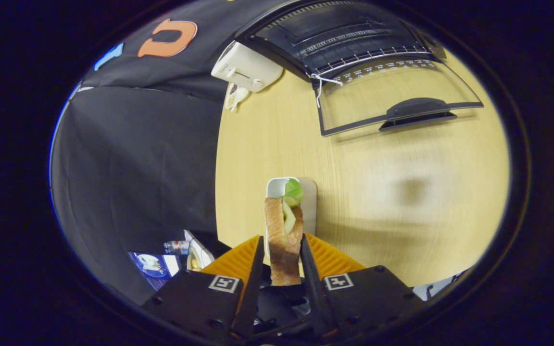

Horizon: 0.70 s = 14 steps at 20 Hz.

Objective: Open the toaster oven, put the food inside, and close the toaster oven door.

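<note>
Pinching the sandwich [284, 240] from both sides, the gripper [282, 250] has its fingers closed on the two toasted slices, lifted above a small white tray [308, 202] on the pale wood table [402, 192]. Green lettuce pokes out the top. It looks light and soft, likely to squash or shed filling, so a gentle hold across the bread faces suits it. Beyond, the oven [344, 43] stands open, its glass door [392, 96] flat on the table, wire rack inside.

Brown sandwich [284, 240] with green filling, white tray [306, 202], pale wood-grain table [402, 192], black toaster oven [354, 38].
</note>
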Available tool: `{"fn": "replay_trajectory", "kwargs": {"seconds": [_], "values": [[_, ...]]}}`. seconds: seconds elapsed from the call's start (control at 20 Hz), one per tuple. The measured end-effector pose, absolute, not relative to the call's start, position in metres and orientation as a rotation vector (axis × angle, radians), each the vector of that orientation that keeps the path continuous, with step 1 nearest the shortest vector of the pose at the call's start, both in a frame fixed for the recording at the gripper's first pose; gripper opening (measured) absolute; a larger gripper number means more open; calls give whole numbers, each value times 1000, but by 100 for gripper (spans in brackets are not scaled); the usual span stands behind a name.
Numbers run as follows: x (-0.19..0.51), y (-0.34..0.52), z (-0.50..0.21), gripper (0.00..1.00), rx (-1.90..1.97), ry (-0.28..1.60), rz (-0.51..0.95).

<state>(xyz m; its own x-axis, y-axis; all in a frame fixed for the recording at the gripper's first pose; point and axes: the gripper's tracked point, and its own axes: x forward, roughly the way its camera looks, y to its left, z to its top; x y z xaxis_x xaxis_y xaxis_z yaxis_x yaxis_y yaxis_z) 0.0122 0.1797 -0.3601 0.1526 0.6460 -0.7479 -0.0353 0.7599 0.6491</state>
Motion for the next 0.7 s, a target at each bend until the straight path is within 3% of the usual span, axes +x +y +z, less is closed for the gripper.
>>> {"fn": "replay_trajectory", "kwargs": {"seconds": [0.05, 0.25, 0.7], "values": [[11, 179, -360, 42, 559, 1350, 527], [7, 176, -348, 31, 579, 1360, 530], [27, 129, -253, 28, 843, 1150, 520]]}}
